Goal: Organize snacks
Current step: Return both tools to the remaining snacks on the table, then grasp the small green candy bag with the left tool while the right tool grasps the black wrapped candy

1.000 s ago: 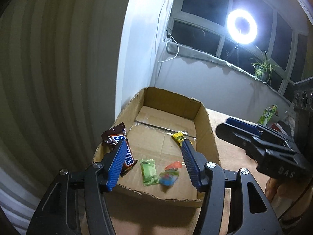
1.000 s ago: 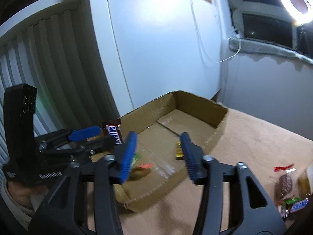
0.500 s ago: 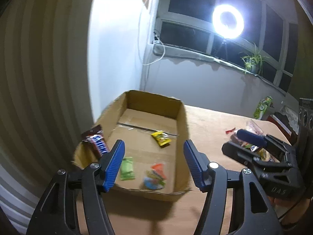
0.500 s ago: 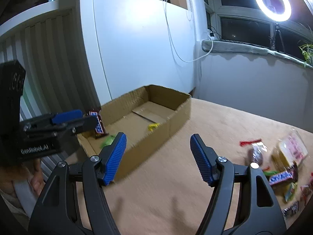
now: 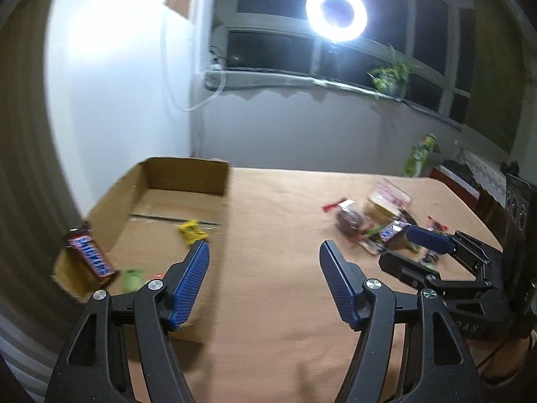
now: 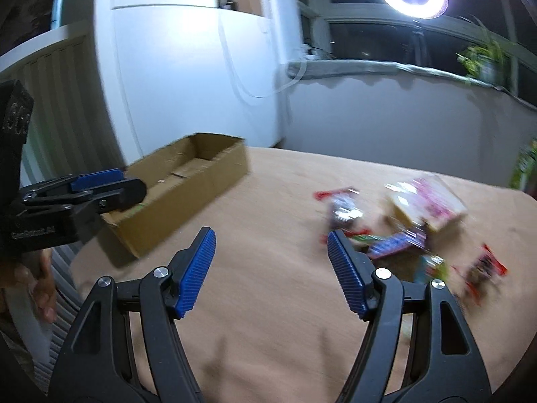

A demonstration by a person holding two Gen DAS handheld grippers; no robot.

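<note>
Left wrist view: my left gripper [image 5: 264,258] is empty, its jaws opening over bare table [image 5: 275,208]. The cardboard box [image 5: 110,208] at left already holds a Snickers bar [image 5: 90,258] and a yellow packet [image 5: 193,232]; the loose snack pile [image 5: 372,221] lies to the right.

Right wrist view: my right gripper [image 6: 271,248] stands wide and empty, just short of the pile [image 6: 402,231]. I judge this the fetching step; next I must straddle 1 wrapper and close.
</note>
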